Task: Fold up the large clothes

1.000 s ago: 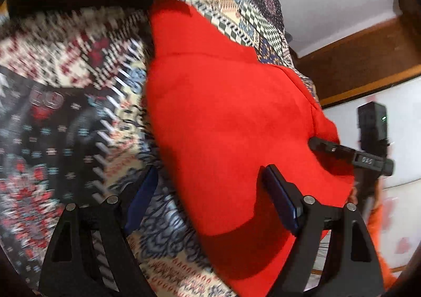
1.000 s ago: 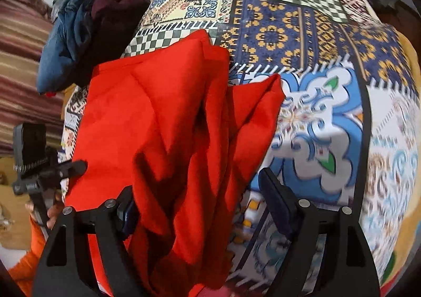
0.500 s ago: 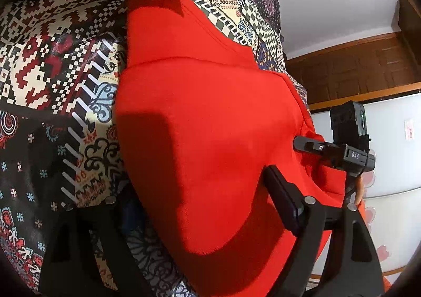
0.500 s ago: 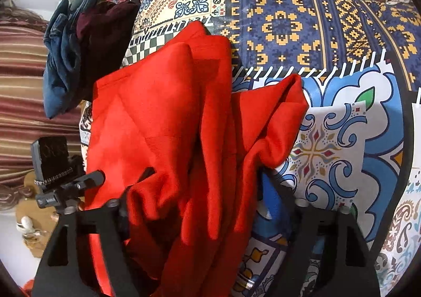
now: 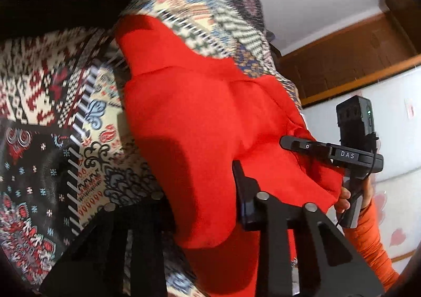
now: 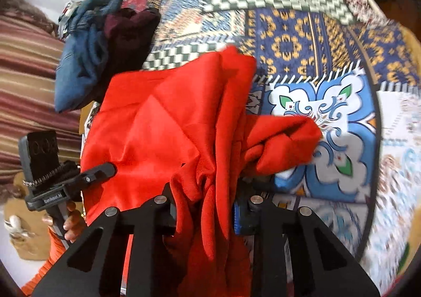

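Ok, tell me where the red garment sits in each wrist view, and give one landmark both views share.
Left wrist: red garment fills the centre, running from upper middle down between the jaws.
Right wrist: red garment lies centre-left, bunched between the jaws at the bottom.
Shared landmark: the patchwork bedspread under it.

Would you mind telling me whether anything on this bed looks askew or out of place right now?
The red knit garment is bunched unevenly: one loose end flops sideways onto the patchwork bedspread, away from the flatter part. Both grippers have just closed on its near edge, the right gripper on a thick wad of folds. Nothing looks damaged.
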The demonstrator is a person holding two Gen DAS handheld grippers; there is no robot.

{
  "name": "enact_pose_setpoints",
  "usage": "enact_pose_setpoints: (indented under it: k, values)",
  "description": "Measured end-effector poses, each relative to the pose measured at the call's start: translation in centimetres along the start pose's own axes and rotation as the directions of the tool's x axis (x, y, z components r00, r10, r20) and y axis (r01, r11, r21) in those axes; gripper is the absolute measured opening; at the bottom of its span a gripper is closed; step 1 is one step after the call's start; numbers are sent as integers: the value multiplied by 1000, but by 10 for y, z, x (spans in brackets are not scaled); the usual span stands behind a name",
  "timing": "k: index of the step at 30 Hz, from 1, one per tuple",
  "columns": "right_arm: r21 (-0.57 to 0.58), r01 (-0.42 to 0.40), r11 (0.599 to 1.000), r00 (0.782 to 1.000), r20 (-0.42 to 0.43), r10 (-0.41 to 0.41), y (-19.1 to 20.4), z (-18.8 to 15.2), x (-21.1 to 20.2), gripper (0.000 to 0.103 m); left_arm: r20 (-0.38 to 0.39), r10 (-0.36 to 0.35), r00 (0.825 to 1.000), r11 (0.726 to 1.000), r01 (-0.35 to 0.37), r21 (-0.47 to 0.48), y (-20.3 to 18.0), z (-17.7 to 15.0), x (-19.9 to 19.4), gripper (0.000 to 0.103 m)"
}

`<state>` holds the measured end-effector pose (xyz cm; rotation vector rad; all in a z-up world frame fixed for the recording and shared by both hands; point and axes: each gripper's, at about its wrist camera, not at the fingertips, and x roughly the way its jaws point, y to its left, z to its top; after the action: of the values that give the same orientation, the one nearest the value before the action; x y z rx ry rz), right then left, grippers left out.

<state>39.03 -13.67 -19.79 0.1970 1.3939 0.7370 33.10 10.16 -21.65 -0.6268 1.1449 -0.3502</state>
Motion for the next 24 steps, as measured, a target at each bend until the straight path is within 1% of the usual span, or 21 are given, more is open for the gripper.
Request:
enact_pose_setpoints:
  k: [2,6,10,11,12,13,15,17,19,21,23,24]
  values:
    - [-17,14,1000,1000,28,-13,7,-3,-14,23,17,7,1000,999,-7,40,-15,-1,-11,28]
    - [-50,18,999,992,127,-12,29,-4,-57,23,77,12,997,993,-21,116,-47,6,-38,28]
    - [-103,16,995,975,222,7,61,7,-91,23,168,-6,986,982,-26,187,-74,16,-85,28]
    - [-125,16,992,967,254,17,74,13,-100,23,195,-7,981,979,-33,203,-79,19,-99,28]
    - [-144,13,990,961,276,27,86,19,-107,23,226,-7,974,975,-44,217,-83,22,-113,28]
    - [-162,6,987,955,294,42,97,26,-111,23,269,6,963,968,-73,238,-90,27,-133,28]
    - [-195,-4,981,943,326,69,119,41,-115,23,321,28,947,957,-118,265,-98,36,-156,28]
    - [-220,-27,975,933,345,104,137,60,-115,23,378,55,924,944,-172,282,-106,50,-185,28]
    - [-239,-52,970,925,354,137,151,76,-113,23,422,76,904,936,-211,283,-106,64,-208,28]
    - [-271,-73,960,913,369,174,170,98,-108,23,461,92,883,934,-237,268,-99,85,-236,28]
    - [-292,-93,952,902,379,204,185,116,-103,23,481,96,871,937,-242,253,-88,103,-255,28]
    - [-304,-102,947,896,385,220,194,130,-96,23,494,98,864,940,-243,238,-78,117,-267,28]
